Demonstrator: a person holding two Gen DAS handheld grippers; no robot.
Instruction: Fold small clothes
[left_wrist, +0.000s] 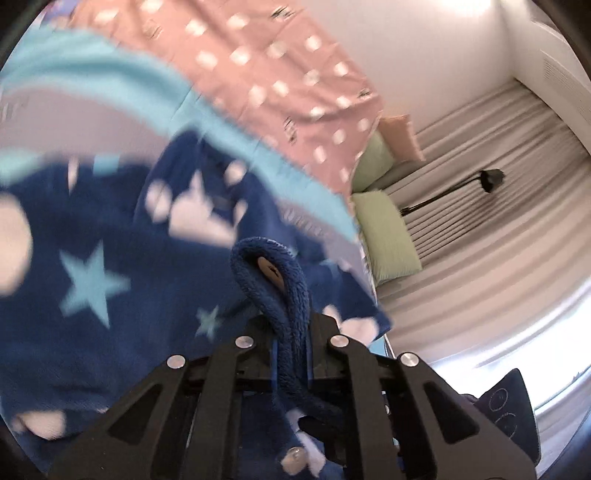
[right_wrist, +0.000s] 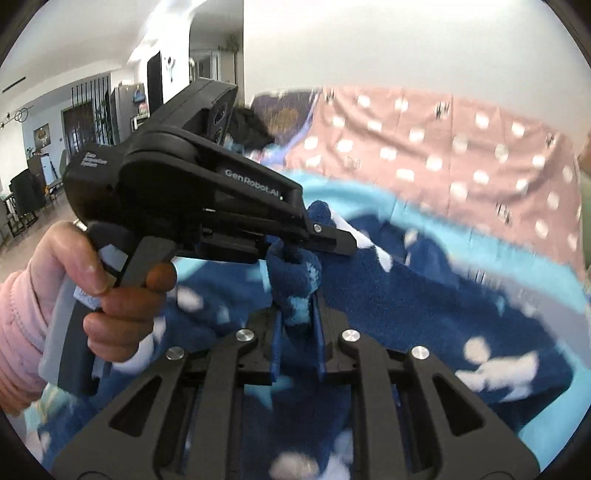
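The small garment is a dark blue fleece piece (left_wrist: 110, 258) printed with pale blue stars and white shapes, its pile thick and fuzzy; much of it is smeared by motion blur. It hangs in front of a pink cloth with white spots (left_wrist: 280, 74) and over a light blue and grey striped sheet (left_wrist: 92, 88).

The left gripper (left_wrist: 291, 350) is clenched on a rolled blue edge of the fleece, which loops up out from between its black fingers; a small tan oval patch (left_wrist: 269, 272) shows inside the loop. The right gripper (right_wrist: 297, 325) is likewise clamped on a bunched fold of the same fleece (right_wrist: 406, 295), the cloth squeezed between its blue-lined pads. From the right wrist camera, the left gripper (right_wrist: 332, 236) sits just above and beside the right one's fingertips, so both grips lie close together on the garment, with the rest spreading to the right and below. The person's left hand (right_wrist: 110, 291), in a pink quilted sleeve (right_wrist: 18, 332), grips its handle.

To the right of the fleece lie two pale green cushions (left_wrist: 388, 236) and a peach cushion (left_wrist: 400, 136), against ribbed pale curtains (left_wrist: 480, 229) where a black lamp (left_wrist: 487, 179) stands. The garment's lower right edge ends near the cushions. An open room with dark chairs (right_wrist: 26, 199) stretches behind the left hand.
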